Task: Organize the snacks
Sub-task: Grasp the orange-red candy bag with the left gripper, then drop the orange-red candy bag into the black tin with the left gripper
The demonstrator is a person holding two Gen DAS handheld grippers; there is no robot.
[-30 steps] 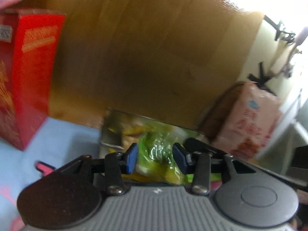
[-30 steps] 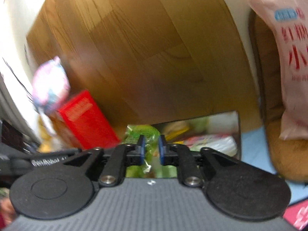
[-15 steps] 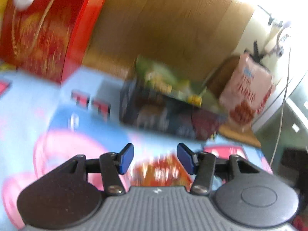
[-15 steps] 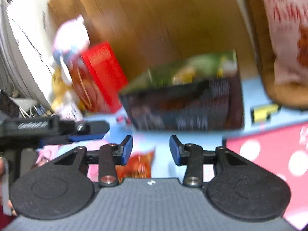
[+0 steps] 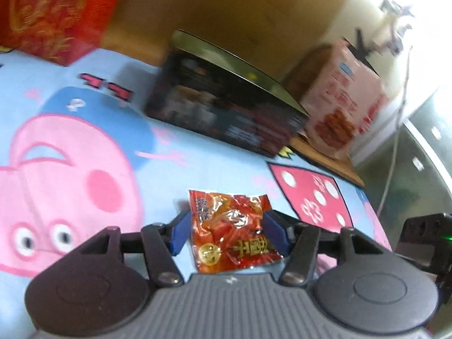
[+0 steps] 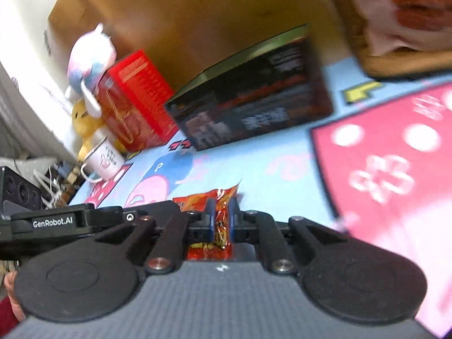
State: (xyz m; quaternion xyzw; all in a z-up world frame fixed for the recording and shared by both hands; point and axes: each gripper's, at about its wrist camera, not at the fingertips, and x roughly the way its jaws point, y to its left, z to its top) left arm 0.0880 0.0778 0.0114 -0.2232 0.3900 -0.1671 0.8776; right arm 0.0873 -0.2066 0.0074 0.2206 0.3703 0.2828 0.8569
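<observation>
A small red-orange snack packet point(image 5: 233, 233) lies on the blue cartoon-print cloth point(image 5: 84, 141). My left gripper point(image 5: 227, 233) is open, with one blue finger on each side of the packet. My right gripper point(image 6: 220, 223) is shut on one edge of the same packet point(image 6: 219, 226). The black open-topped box point(image 5: 223, 104) stands at the far edge of the cloth; it also shows in the right wrist view point(image 6: 254, 101). Its inside is hidden from here.
A red carton point(image 6: 135, 99) stands left of the black box, with plush toys point(image 6: 87, 56) and a white mug point(image 6: 103, 161) beside it. A pink bag point(image 5: 341, 99) stands on a brown stand at the right. A wooden wall rises behind.
Both grippers drew back from the black box, leaving the green packet there, and came down low over the cloth. The right gripper opened, then shut on the red packet. The left gripper stayed open.
</observation>
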